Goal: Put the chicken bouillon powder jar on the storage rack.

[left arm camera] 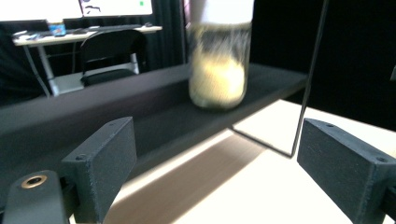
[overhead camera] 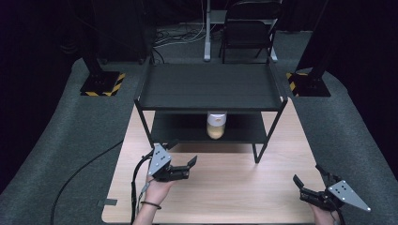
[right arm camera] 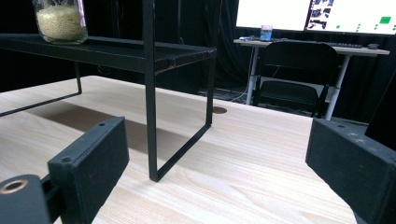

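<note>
Both grippers, left and right, hover jaws wide (empty) over bare table; jar sits on shelf.

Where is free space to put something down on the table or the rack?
The wooden table is bare between the left gripper and the right gripper, up to the black rack. The rack's top shelf is bare too. The lower shelf is tighter: the jar stands mid-shelf, with room on either side.
</note>
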Demonstrator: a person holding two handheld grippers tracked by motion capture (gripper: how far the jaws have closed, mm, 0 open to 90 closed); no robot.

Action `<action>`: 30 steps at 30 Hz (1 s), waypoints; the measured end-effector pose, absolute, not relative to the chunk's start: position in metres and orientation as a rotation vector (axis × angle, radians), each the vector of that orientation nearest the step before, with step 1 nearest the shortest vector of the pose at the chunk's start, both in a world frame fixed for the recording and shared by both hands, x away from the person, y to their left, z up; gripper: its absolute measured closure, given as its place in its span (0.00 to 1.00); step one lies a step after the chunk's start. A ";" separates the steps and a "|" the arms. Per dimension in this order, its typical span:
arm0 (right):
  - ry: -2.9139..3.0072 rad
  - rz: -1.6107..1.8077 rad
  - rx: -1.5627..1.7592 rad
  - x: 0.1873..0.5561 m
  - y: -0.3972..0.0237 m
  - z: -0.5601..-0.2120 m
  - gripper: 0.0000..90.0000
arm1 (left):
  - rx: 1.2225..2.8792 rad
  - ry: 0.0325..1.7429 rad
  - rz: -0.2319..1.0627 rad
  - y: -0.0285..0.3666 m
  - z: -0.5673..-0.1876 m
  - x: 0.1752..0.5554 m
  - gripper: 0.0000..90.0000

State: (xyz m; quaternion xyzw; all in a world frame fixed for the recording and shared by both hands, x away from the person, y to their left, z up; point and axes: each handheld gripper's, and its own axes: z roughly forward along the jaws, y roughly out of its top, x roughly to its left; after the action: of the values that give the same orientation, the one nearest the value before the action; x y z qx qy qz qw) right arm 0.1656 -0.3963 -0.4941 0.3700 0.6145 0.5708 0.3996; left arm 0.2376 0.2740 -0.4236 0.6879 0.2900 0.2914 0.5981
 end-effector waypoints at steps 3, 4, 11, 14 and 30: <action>1.559 1.442 0.936 0.166 -0.395 -0.494 0.06 | 1.605 0.685 0.695 0.287 -0.432 0.222 0.13; 1.560 1.441 0.936 0.166 -0.395 -0.494 0.06 | 1.610 0.688 0.700 0.291 -0.434 0.218 0.13; 1.566 1.437 0.932 0.167 -0.394 -0.494 0.06 | 1.628 0.684 0.816 0.305 -0.449 0.182 0.13; 1.568 1.433 0.930 0.166 -0.393 -0.494 0.06 | 1.605 0.716 0.823 0.308 -0.459 0.175 0.13; 1.562 1.439 0.925 0.169 -0.394 -0.493 0.05 | 1.548 0.810 0.796 0.325 -0.475 0.171 0.13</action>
State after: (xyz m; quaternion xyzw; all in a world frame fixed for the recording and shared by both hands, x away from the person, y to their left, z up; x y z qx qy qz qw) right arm 0.1689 -0.3941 -0.4927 0.3659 0.6177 0.5690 0.4010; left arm 0.1715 0.3252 -0.4754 0.6605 0.3457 0.3398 0.5734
